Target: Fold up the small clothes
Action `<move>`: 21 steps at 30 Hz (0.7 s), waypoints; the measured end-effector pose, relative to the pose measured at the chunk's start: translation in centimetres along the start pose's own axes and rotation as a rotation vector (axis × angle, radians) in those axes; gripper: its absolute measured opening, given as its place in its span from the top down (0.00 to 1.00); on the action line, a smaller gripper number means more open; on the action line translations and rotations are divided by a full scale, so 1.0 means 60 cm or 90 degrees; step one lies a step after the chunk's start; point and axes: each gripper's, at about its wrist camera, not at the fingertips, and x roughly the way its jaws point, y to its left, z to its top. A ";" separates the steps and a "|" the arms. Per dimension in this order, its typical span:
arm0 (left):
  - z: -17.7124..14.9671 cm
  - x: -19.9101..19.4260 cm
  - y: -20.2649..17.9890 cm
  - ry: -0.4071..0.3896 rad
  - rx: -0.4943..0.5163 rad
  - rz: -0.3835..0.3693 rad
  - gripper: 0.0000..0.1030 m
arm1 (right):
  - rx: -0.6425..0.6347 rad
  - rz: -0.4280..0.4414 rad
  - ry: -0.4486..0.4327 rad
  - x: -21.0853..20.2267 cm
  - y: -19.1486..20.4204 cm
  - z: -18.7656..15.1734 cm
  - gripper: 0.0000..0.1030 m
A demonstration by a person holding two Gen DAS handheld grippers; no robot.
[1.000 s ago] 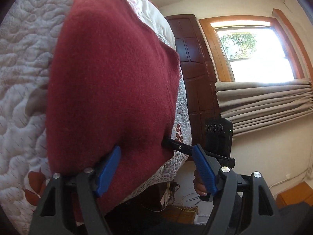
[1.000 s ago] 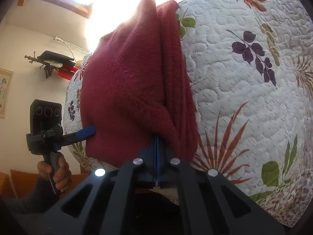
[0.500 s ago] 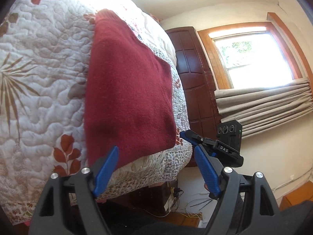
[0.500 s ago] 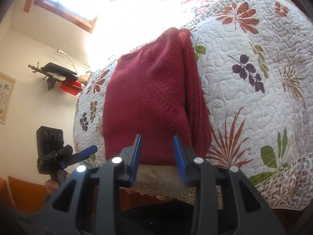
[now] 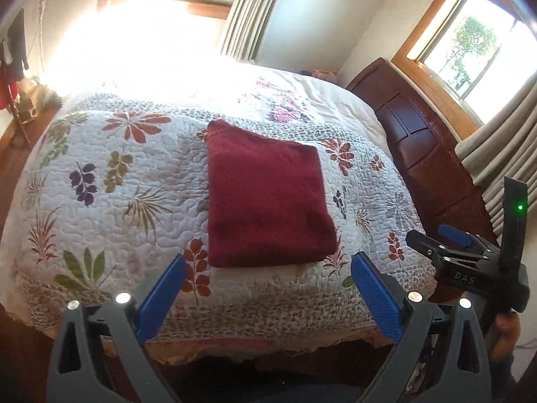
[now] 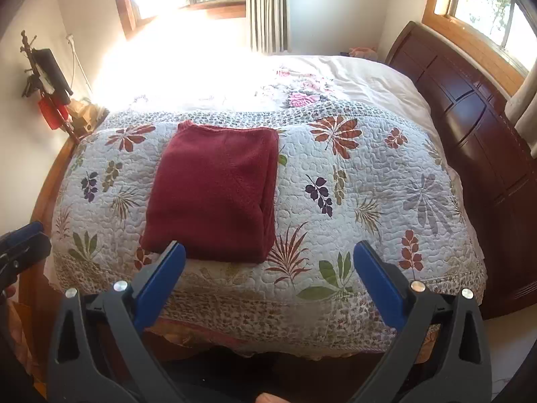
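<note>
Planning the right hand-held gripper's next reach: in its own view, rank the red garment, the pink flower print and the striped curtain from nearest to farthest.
1. Red garment, folded, just ahead, left.
2. Pink flower print, mid-bed.
3. Striped curtain, far wall.

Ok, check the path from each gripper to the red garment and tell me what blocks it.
Nothing visible does. The folded red garment lies flat on the quilt, near its front edge. The left gripper and the right gripper hang in front of that edge, jaws wide apart, with only bare quilt between them and the garment.
</note>
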 end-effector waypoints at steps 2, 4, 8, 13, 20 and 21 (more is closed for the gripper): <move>-0.007 -0.029 -0.027 -0.007 0.007 0.003 0.04 | -0.002 0.003 -0.022 -0.038 -0.009 -0.006 0.03; -0.017 -0.055 -0.047 -0.020 0.009 0.002 0.04 | -0.016 -0.010 -0.048 -0.073 -0.014 -0.013 0.03; -0.042 -0.090 -0.079 -0.035 0.011 0.016 0.04 | -0.016 0.001 -0.080 -0.128 -0.028 -0.024 0.03; -0.073 -0.112 -0.100 -0.039 0.006 0.020 0.04 | -0.023 0.007 -0.106 -0.174 -0.033 -0.043 0.03; -0.098 -0.137 -0.097 -0.057 0.026 0.032 0.04 | -0.026 0.000 -0.108 -0.197 -0.006 -0.073 0.03; -0.100 -0.139 -0.096 -0.058 0.034 0.035 0.04 | -0.029 -0.005 -0.109 -0.199 0.002 -0.077 0.03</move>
